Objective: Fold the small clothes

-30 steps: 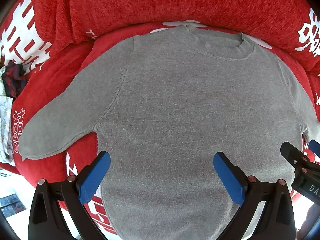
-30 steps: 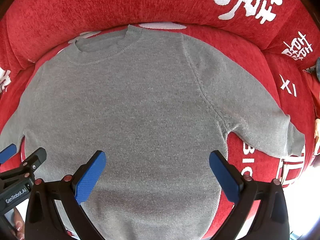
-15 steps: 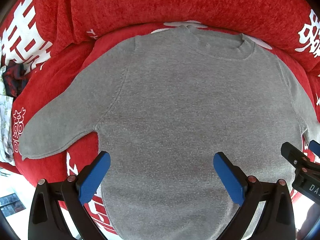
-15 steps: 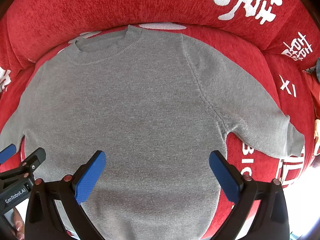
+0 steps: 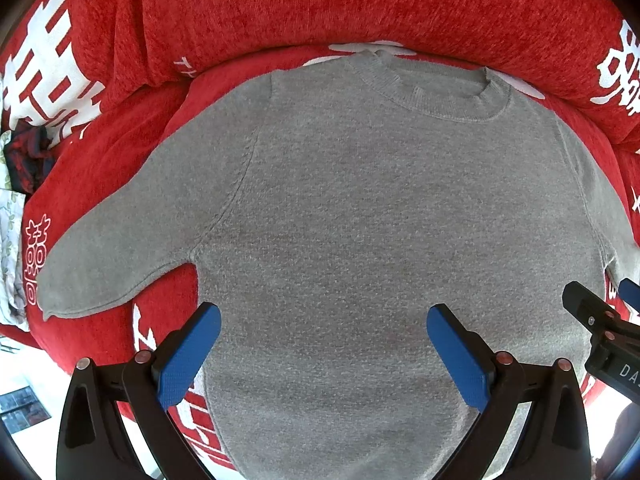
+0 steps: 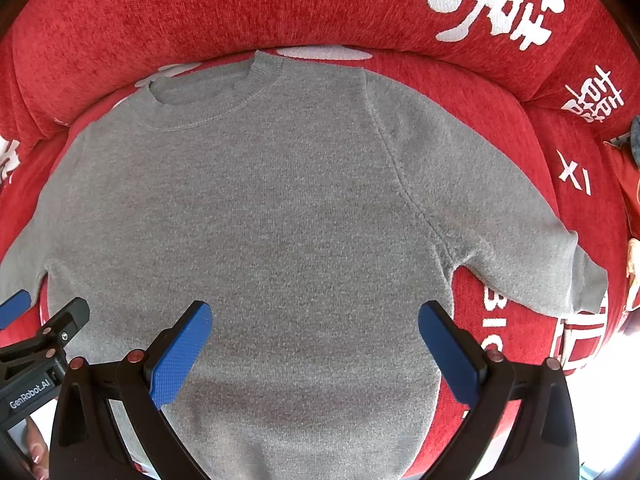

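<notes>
You had the grey sweater [image 5: 360, 220] spread flat, unfolded; your left gripper [image 5: 324, 354] and right gripper [image 6: 316, 350] hovered agape, every fold pending.

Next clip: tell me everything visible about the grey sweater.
The grey sweater is a fine-knit crew-neck with a ribbed collar. It lies flat and unfolded, collar away from the cameras, on a red sofa cover. Both sleeves are spread outward. Its hem runs out of view. Neither open gripper visibly touches it.

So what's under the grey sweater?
The grey sweater lies flat on a red sofa cover with white characters. Print shows beside its edges; whatever lies beneath the body is covered.
</notes>
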`<move>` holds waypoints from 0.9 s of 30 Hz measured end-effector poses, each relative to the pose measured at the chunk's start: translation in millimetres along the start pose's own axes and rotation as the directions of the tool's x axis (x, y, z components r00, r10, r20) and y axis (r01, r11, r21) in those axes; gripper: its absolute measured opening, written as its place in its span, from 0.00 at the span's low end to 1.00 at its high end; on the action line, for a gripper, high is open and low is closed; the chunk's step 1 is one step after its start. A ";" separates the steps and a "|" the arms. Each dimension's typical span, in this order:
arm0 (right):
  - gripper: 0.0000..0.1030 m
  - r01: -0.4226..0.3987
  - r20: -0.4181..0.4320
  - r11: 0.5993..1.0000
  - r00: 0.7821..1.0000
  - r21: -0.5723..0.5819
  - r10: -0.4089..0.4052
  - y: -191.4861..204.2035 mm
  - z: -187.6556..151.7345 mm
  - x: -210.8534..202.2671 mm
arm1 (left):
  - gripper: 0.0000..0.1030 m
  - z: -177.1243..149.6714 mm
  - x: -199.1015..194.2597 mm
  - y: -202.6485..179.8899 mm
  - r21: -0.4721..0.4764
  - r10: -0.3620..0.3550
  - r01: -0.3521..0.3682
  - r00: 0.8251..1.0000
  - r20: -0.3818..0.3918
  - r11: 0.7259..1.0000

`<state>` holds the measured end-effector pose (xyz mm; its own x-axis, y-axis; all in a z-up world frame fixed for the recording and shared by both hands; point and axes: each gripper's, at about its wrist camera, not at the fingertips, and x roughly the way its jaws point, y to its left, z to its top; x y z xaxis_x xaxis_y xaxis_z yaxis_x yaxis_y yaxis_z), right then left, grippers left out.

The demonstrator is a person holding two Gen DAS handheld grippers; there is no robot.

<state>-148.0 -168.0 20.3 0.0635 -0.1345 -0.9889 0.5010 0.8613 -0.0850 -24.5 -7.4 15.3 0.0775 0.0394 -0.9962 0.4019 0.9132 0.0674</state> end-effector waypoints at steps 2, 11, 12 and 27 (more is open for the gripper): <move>1.00 0.001 0.001 1.000 1.000 0.000 -0.001 -0.2 -0.2 0.1 | 1.00 -0.1 0.1 0.3 0.000 0.000 0.000 1.000 0.000 1.000; 1.00 0.011 0.006 1.000 1.000 0.003 -0.011 0.7 0.8 -0.2 | 1.00 -0.9 3.2 4.4 -0.002 -0.001 0.001 1.000 0.001 1.000; 1.00 0.011 0.006 1.000 1.000 0.002 -0.011 0.8 0.7 -0.1 | 1.00 -0.9 3.6 4.7 -0.003 -0.002 0.002 1.000 0.000 1.000; 1.00 0.014 0.007 1.000 1.000 0.000 -0.014 0.9 -0.5 -0.3 | 1.00 -1.4 6.2 7.7 -0.013 -0.016 0.016 1.000 0.002 1.000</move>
<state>-148.0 -166.9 20.5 0.0623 -0.1500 -0.9867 0.5020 0.8592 -0.0990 -22.2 0.5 9.6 0.0730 0.0234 -0.9971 0.3908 0.9191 0.0502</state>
